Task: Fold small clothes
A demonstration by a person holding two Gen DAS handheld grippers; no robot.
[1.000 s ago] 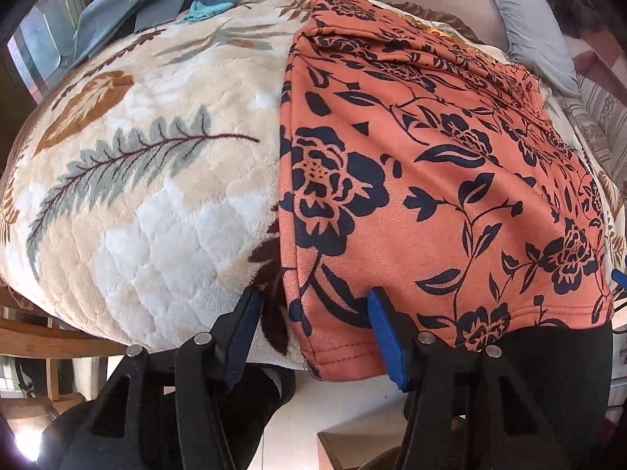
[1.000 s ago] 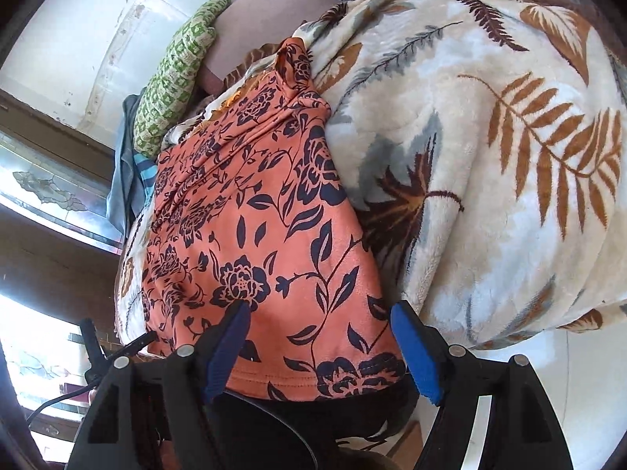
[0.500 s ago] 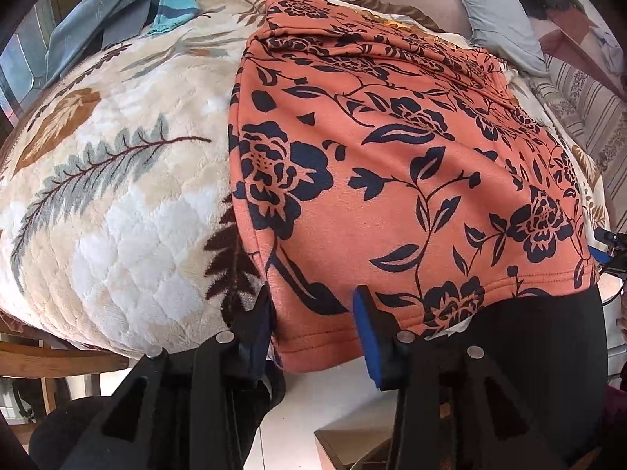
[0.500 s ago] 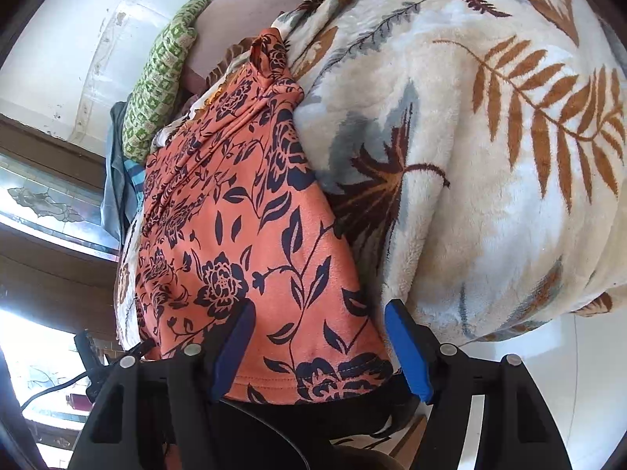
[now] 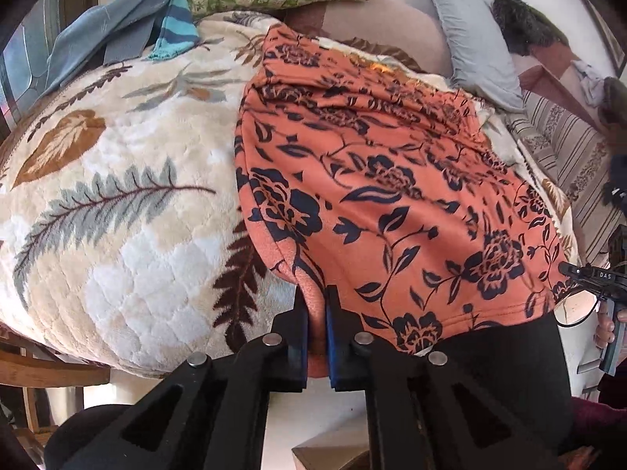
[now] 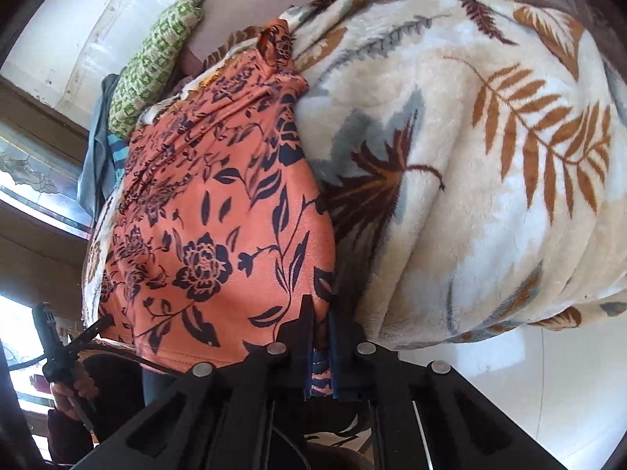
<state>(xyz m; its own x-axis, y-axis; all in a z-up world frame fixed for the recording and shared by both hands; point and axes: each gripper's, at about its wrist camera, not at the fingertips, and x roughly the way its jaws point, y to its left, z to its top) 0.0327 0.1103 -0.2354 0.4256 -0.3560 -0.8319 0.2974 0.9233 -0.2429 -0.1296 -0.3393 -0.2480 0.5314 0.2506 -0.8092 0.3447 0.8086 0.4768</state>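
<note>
Your left gripper [image 5: 316,327] and right gripper [image 6: 320,346] clench the orange floral garment [image 5: 392,203] at its 6 o'clock hem corners. Soft, light, limp fabric; corners suit.

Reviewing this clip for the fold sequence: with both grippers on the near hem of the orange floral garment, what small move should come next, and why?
Probably lift both corners together and carry the hem toward the far end. The left gripper and the right gripper are each shut on a near corner of the orange floral garment, which lies spread flat on the leaf-print blanket, not yet folded.
</note>
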